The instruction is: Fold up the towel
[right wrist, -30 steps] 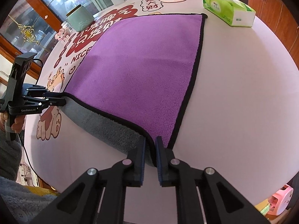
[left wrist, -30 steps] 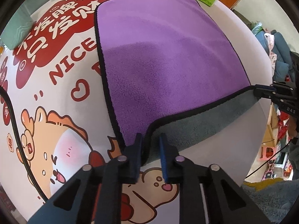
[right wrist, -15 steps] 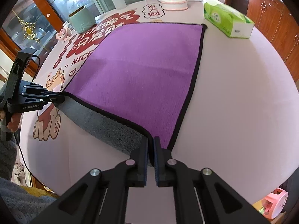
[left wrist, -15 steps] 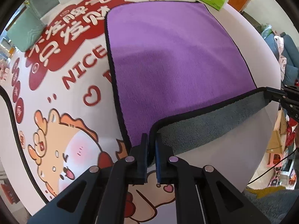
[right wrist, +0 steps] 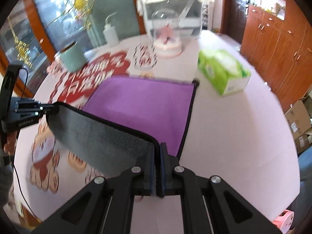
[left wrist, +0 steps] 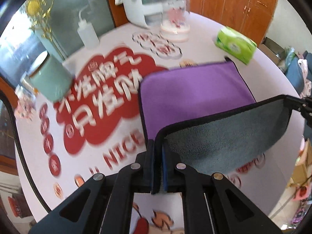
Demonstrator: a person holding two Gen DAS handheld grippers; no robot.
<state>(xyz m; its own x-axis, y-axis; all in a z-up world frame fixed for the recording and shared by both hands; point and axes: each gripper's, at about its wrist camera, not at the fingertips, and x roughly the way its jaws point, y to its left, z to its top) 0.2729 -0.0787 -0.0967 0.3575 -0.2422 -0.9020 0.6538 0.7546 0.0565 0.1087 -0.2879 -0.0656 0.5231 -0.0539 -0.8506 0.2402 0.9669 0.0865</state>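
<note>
Purple on top and grey beneath, the towel (left wrist: 195, 89) lies partly on the tabletop (left wrist: 204, 29), its near edge raised so the grey underside faces the left wrist camera. The left gripper (left wrist: 158, 156) has its fingers (left wrist: 149, 156) pinching the towel's near left corner; the right gripper (left wrist: 300, 105) holds the other corner at the frame's right edge. A tissue box (left wrist: 235, 44) sits beyond the towel, a mint cup (left wrist: 51, 78) to the left. From the right wrist, the right gripper (right wrist: 157, 159) pinches the near right corner of the towel (right wrist: 144, 105), while the left gripper (right wrist: 48, 107) clamps the far end of the lifted edge. The tissue box (right wrist: 222, 72) stands just right of the towel on the tabletop (right wrist: 234, 126).
</note>
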